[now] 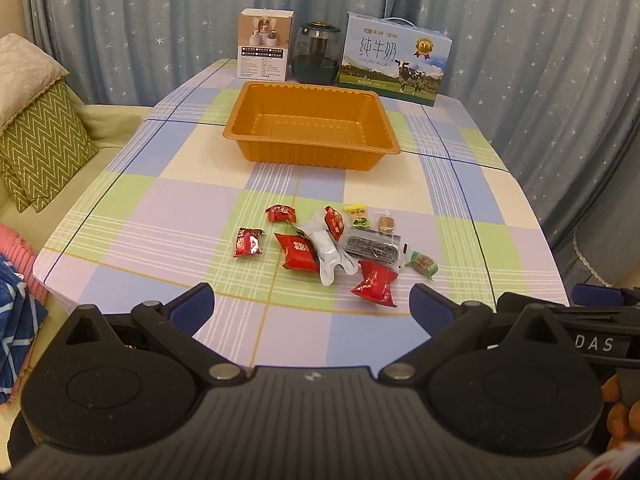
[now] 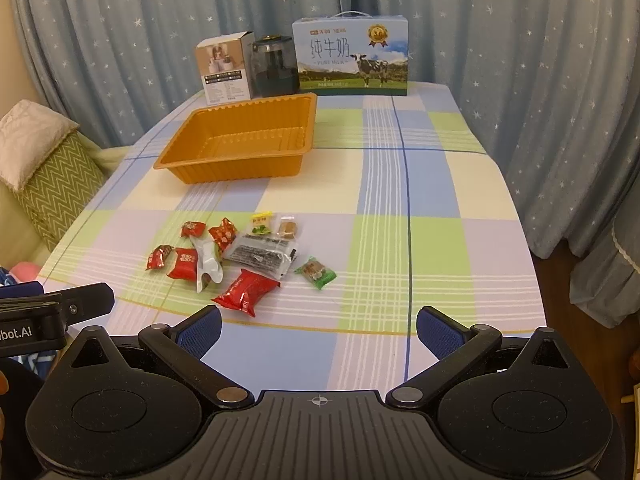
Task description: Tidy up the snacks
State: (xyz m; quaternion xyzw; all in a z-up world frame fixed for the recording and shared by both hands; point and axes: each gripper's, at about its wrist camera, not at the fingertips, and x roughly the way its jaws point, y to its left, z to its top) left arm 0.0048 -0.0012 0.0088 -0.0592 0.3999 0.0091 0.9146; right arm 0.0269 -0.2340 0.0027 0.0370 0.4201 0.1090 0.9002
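Note:
An empty orange tray [image 1: 308, 156] [image 2: 224, 170] sits mid-table. Nearer me lies a cluster of snacks: several red packets [image 1: 298, 257] [image 2: 245, 292], a white pouch [image 1: 330, 254] [image 2: 208, 264], a dark clear-wrapped bar [image 1: 374, 249] [image 2: 262, 256], a yellow packet [image 1: 357, 216] [image 2: 261, 222], a brown biscuit [image 1: 386, 224] [image 2: 289, 227] and a green-wrapped sweet [image 1: 423, 265] [image 2: 316, 274]. My left gripper [image 1: 312, 304] is open and empty, just short of the snacks. My right gripper [image 2: 319, 326] is open and empty, near the table's front edge, right of the snacks.
At the table's back stand a white box [image 1: 265, 46] [image 2: 226, 68], a dark glass jar [image 1: 316, 54] [image 2: 275, 66] and a blue milk carton [image 1: 394, 60] [image 2: 352, 58]. Blue star curtains [image 1: 520, 40] hang behind. A sofa with cushions [image 1: 38, 140] lies on the left.

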